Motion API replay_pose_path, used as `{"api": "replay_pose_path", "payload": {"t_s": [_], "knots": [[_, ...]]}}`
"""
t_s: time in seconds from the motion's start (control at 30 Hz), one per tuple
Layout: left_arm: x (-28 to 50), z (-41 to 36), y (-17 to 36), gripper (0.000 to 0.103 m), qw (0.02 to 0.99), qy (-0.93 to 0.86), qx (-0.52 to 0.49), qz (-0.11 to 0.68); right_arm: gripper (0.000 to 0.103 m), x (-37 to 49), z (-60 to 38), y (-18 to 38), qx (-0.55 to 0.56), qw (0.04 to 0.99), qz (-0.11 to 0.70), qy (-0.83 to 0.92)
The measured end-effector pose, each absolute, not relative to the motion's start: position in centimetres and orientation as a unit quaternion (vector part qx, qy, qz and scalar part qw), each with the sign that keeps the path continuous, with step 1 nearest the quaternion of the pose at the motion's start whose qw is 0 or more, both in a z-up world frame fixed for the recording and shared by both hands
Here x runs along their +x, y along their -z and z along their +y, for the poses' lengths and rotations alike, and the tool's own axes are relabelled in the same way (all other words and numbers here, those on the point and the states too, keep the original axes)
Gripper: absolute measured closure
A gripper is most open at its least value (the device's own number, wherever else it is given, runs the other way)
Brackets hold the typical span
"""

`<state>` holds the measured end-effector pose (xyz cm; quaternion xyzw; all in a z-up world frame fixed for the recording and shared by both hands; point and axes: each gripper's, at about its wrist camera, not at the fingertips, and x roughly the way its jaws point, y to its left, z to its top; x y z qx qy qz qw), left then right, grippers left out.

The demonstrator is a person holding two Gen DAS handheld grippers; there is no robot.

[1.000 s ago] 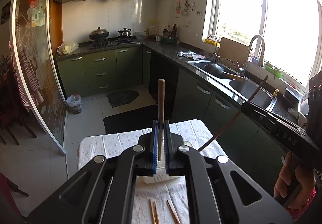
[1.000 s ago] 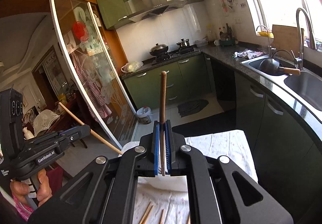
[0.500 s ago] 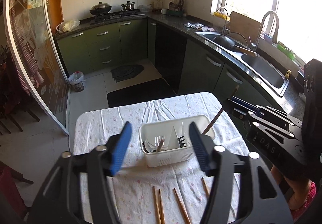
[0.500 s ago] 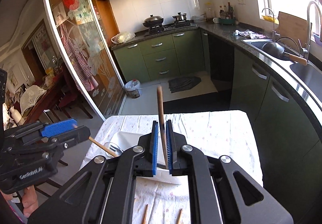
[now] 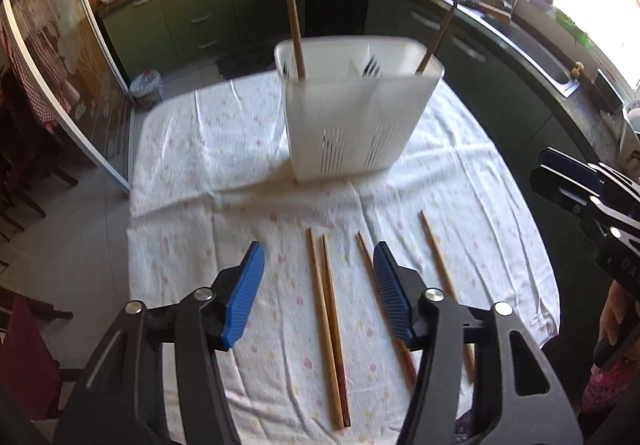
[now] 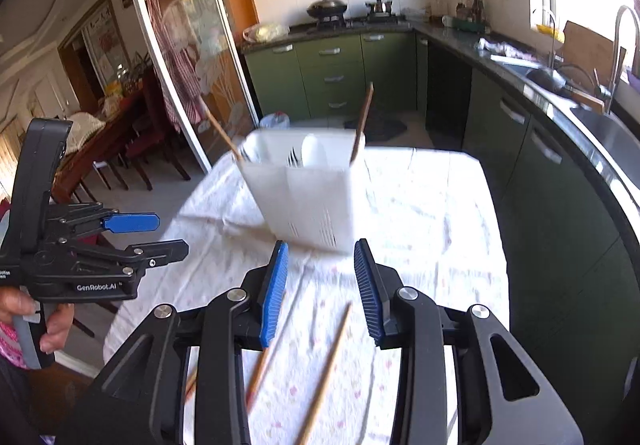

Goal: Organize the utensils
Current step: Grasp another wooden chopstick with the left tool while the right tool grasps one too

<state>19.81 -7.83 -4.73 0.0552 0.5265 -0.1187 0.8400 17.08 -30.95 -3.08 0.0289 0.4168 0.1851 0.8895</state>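
A white utensil basket [image 5: 352, 113] stands on the cloth-covered table [image 5: 192, 173]; it also shows in the right wrist view [image 6: 308, 197]. One chopstick [image 5: 296, 35] stands at its left end and another [image 5: 436, 41] at its right end, with forks between them. Several wooden chopsticks [image 5: 326, 317] lie on the cloth in front. My left gripper [image 5: 320, 289] is open and empty, low over the pair of lying chopsticks. My right gripper [image 6: 322, 289] is open and empty above a lying chopstick [image 6: 326, 369]. The right gripper also shows at the right edge of the left wrist view [image 5: 568, 185].
Green kitchen cabinets [image 5: 188, 25] and a counter with a sink [image 5: 536, 45] run behind and to the right of the table. A glass sliding door [image 6: 176, 57] stands at the left. The table edges fall away on all sides.
Both grippers have let their chopsticks go into the basket and opened. Both have pulled back and dropped low over the chopsticks lying on the cloth.
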Motion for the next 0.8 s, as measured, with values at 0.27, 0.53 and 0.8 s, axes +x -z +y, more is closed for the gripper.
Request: {"api": "replay_pose_path", "payload": {"t_s": [0.27,0.53,0.8], "knots": [[21.3,-6.7,14.4,0.070,0.771,0.092,0.016,0.630,0.068,17.0,-28.5,12.2,0.030,0.830,0.513,-0.216],[22.4,-7.3,14.3,0.070,0.785,0.075,0.025,0.614,0.068,17.7,-26.7,12.3,0.031,0.826,0.515,-0.227],[23.5,-7.9,15.2,0.073,0.778,0.064,0.057,0.622,0.068,18.2,-28.3,12.2,0.036,0.829,0.519,-0.207]]}}
